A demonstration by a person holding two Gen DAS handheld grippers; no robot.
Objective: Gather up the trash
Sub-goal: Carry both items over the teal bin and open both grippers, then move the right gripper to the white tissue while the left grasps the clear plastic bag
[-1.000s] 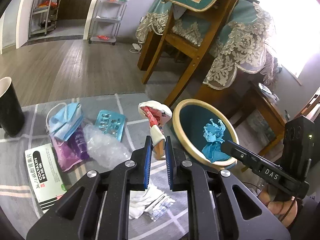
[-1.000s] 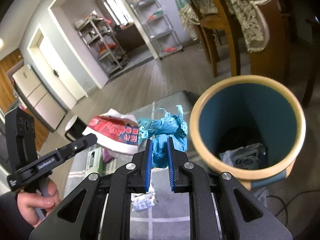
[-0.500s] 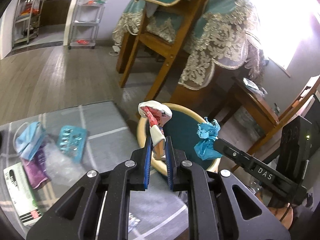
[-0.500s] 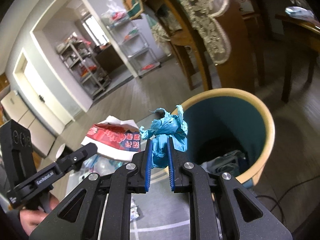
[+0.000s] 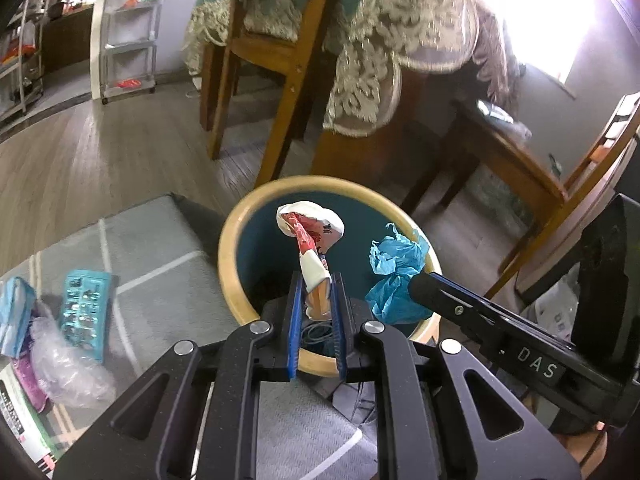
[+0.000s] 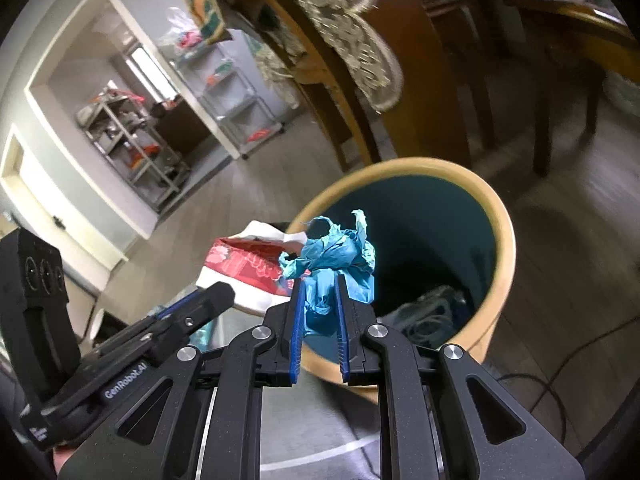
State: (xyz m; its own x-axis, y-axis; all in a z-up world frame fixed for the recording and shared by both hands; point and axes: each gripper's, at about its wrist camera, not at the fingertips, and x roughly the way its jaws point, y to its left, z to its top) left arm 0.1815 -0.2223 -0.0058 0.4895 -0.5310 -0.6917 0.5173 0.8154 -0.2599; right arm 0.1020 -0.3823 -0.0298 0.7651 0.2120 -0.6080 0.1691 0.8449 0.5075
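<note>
A round bin (image 5: 228, 248) with a tan rim and teal inside stands on the floor beside a grey rug; it also shows in the right wrist view (image 6: 502, 236). My left gripper (image 5: 316, 280) is shut on a red and white wrapper (image 5: 310, 232) and holds it over the bin's mouth. My right gripper (image 6: 319, 280) is shut on a crumpled blue paper (image 6: 332, 256), held over the bin's near rim. The blue paper (image 5: 396, 272) and the right gripper also show in the left wrist view. Some trash lies at the bin's bottom (image 6: 432, 312).
On the rug at left lie a teal blister pack (image 5: 84, 304), a clear plastic wrap (image 5: 64, 364), a blue face mask (image 5: 14, 316) and a purple packet. Wooden chairs (image 5: 288, 76) and a lace-covered table stand behind the bin. A cable (image 6: 560, 372) lies on the floor at right.
Both grippers have moved toward the bin with their trash. The wrapper now hangs over the bin's opening, and the blue paper sits over its rim. The rug litter has slid to the left.
</note>
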